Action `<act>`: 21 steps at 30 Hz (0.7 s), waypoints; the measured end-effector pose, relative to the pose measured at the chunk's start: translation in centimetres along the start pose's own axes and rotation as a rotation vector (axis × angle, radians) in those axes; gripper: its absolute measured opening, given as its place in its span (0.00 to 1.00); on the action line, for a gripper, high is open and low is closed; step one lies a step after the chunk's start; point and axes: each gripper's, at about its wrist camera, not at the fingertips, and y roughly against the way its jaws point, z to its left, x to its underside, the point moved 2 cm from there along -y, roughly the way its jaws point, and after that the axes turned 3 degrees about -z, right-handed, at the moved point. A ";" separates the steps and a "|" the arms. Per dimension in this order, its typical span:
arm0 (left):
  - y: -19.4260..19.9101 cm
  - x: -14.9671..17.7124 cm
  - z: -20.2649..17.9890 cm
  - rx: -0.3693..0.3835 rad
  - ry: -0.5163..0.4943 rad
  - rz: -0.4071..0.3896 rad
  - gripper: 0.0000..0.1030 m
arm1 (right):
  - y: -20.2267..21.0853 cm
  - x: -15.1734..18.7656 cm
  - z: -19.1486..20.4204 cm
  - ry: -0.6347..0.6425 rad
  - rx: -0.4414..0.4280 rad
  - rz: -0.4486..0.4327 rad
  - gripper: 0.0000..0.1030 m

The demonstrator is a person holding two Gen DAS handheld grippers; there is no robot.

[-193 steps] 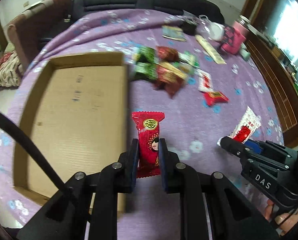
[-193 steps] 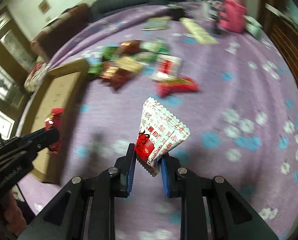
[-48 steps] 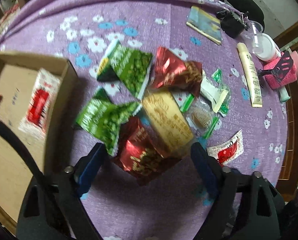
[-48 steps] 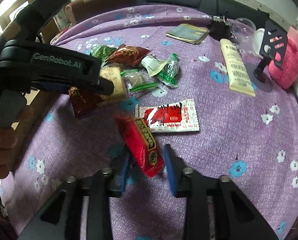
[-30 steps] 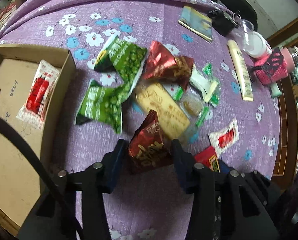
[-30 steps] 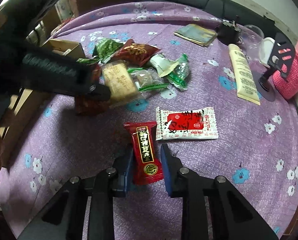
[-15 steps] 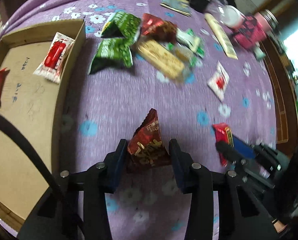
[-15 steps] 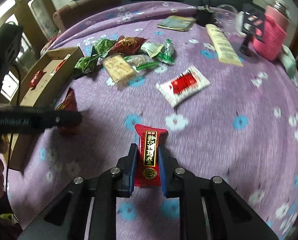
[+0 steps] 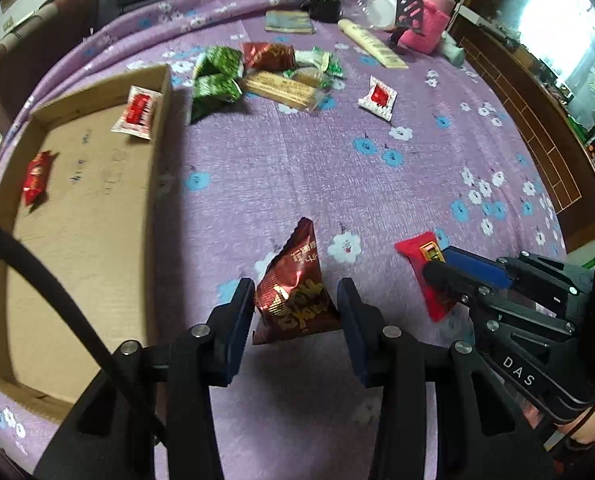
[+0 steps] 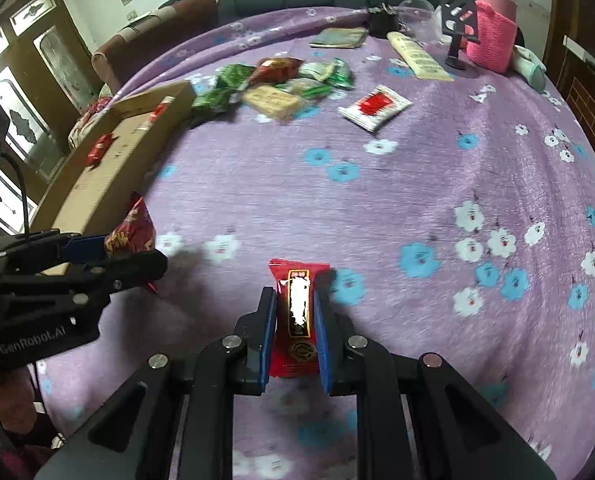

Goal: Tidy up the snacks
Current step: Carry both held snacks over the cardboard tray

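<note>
While both packets hang clear of the purple flowered cloth surface (image 9: 297,160), the step in hand looks like carrying them to the shallow brown cardboard box (image 9: 157,184), and doing it well means keeping each grip firm until the packet is over the box floor, not over its wall. At 6 o'clock in the left wrist view, the left hand-held gripper (image 9: 295,316) pinches a dark red crinkled foil snack pouch with gold lettering (image 9: 293,292) by its lower sides, tip pointing up. Because the pouch is puffy, it may slip if squeezed less. At 4 o'clock there, and at 6 o'clock in its own view, the right hand-held gripper (image 10: 295,320) is pressed tight on a bright red flat candy wrapper with a dark label strip (image 10: 297,312). Lifting over the near wall before letting go would avoid snagging.

Inside the box at 9 o'clock lies a small red twisted candy (image 9: 35,176), and further, at 11 o'clock against the far corner, a white sachet with a red panel (image 9: 137,114). Beyond, at 12 o'clock, a heap of green, red and tan snack packets (image 9: 265,72) waits on the cloth, with a second white-and-red sachet (image 9: 377,98) just right of it
</note>
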 end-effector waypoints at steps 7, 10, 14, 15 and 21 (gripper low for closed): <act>2.2 0.9 2.8 -0.012 -0.003 -0.043 0.43 | -0.2 -0.5 3.3 0.027 0.021 -0.010 0.13; 2.6 1.3 3.9 -0.009 -0.002 -0.048 0.43 | -0.6 -0.7 3.8 0.039 0.034 -0.007 0.13; 2.7 1.7 4.2 0.007 -0.011 -0.046 0.43 | -0.6 -0.6 3.7 0.061 0.115 0.004 0.14; 2.7 1.8 4.1 0.012 -0.017 -0.045 0.43 | -0.6 -0.5 3.4 0.066 0.151 0.014 0.15; 2.2 2.0 3.3 0.034 -0.035 -0.033 0.43 | -1.8 0.4 1.8 0.056 0.181 0.076 0.27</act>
